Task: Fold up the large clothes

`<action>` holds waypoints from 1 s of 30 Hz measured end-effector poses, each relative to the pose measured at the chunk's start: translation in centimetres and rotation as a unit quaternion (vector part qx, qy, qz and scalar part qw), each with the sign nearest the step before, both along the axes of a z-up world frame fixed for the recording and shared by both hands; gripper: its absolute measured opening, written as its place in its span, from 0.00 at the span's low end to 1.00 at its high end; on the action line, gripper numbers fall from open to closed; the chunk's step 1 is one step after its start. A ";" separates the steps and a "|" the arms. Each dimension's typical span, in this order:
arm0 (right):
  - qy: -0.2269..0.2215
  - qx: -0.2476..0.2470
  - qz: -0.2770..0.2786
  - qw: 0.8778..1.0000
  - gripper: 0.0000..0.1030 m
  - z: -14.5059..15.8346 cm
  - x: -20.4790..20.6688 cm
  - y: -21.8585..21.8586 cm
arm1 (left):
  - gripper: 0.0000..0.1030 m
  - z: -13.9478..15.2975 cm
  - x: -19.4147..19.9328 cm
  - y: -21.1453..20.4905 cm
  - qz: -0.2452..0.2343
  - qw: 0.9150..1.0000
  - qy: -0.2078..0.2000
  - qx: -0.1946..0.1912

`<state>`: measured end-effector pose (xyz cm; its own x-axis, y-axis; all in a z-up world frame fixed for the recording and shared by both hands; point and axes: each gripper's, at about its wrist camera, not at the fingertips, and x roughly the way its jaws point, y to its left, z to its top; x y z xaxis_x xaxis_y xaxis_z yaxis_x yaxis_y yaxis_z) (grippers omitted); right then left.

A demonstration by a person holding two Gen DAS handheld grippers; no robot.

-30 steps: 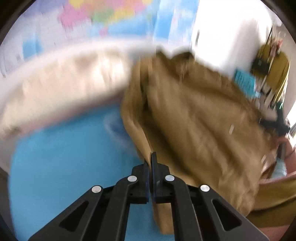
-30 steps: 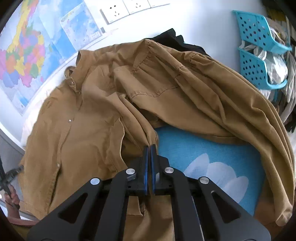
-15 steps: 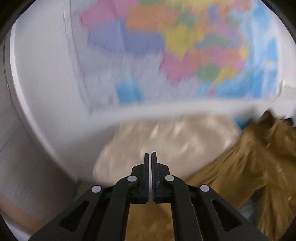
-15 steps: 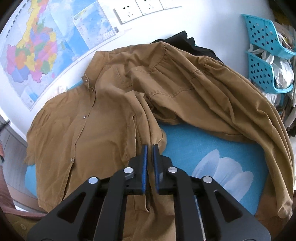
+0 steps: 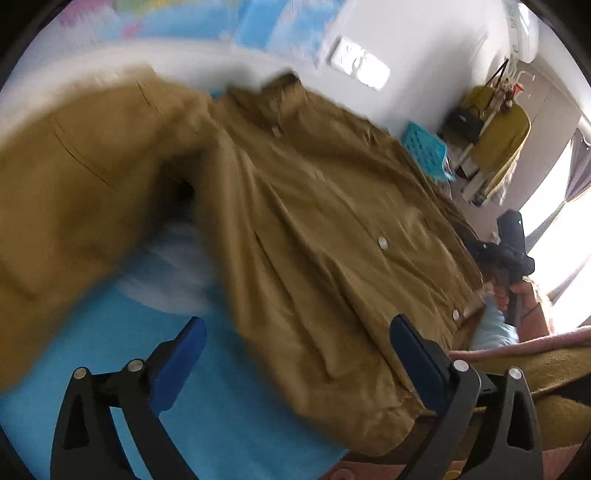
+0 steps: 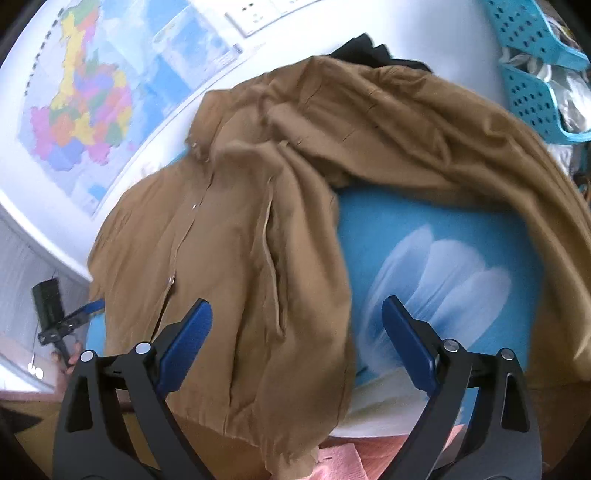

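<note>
A large tan button-up shirt [image 5: 314, 229] lies rumpled and spread over a blue table cover with a white flower print [image 5: 207, 417]. My left gripper [image 5: 297, 343] is open and empty, just above the shirt's near hem. In the right wrist view the same shirt [image 6: 243, 251] covers the left and far part of the blue cover [image 6: 436, 251]. My right gripper [image 6: 297, 325] is open and empty, its left finger over the shirt's front panel and its right finger over the flower print. The view is blurred by motion.
A map poster [image 6: 88, 107] and wall sockets [image 6: 255, 14] hang on the white wall behind the table. Blue plastic baskets [image 6: 535, 70] stand at the far right, with a dark garment [image 6: 373, 51] behind the shirt. A clothes rack [image 5: 495, 136] stands across the room.
Both grippers were shut on shirt fabric and have opened, letting the shirt drop onto the cover. The left gripper swung up toward the wall and came back down over the shirt.
</note>
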<state>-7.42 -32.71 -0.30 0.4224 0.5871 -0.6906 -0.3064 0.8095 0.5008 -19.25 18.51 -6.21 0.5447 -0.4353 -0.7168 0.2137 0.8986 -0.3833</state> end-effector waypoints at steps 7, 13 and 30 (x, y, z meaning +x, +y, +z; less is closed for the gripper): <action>0.018 0.049 0.053 0.997 0.10 -1.4 0.5 2.6 | 0.13 -2.2 2.8 -1.5 0.030 0.998 0.032 -0.033; -0.053 0.112 0.092 0.988 0.09 5.4 -3.1 2.2 | 0.09 3.8 0.1 2.4 0.085 0.992 -0.011 -0.098; 0.001 0.049 0.008 0.999 0.69 1.0 -1.7 -1.6 | 0.68 3.9 -0.2 1.8 0.164 0.979 -0.007 0.125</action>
